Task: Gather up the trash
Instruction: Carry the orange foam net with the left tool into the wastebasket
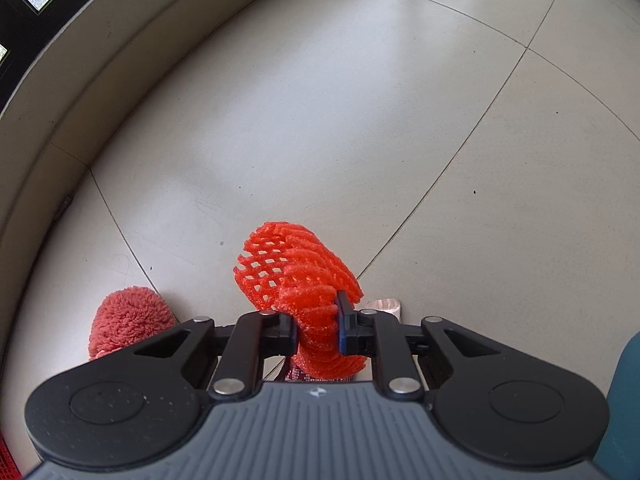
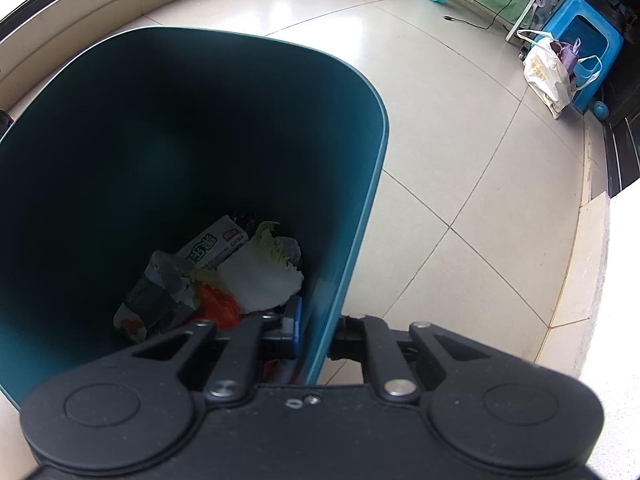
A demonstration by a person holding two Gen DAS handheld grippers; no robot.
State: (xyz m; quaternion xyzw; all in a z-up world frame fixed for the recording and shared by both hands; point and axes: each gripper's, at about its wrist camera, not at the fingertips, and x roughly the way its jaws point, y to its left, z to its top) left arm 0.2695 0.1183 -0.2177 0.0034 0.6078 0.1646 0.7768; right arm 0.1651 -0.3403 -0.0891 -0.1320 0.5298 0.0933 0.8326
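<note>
Pinching the red net [image 1: 298, 276] above the floor [image 1: 360, 120] in your left gripper [image 1: 317, 330], with your right gripper [image 2: 316, 334] clamped on the bin [image 2: 352, 216] wall, you've some trash [image 2: 240, 272] binned and the net left to drop.

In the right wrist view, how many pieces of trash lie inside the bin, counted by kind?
Inside the teal bin, as far as visible:
Printed wrappers: 2
Cabbage leaf: 1
Orange plastic bag: 1
Total: 4; anything underneath is hidden.
</note>
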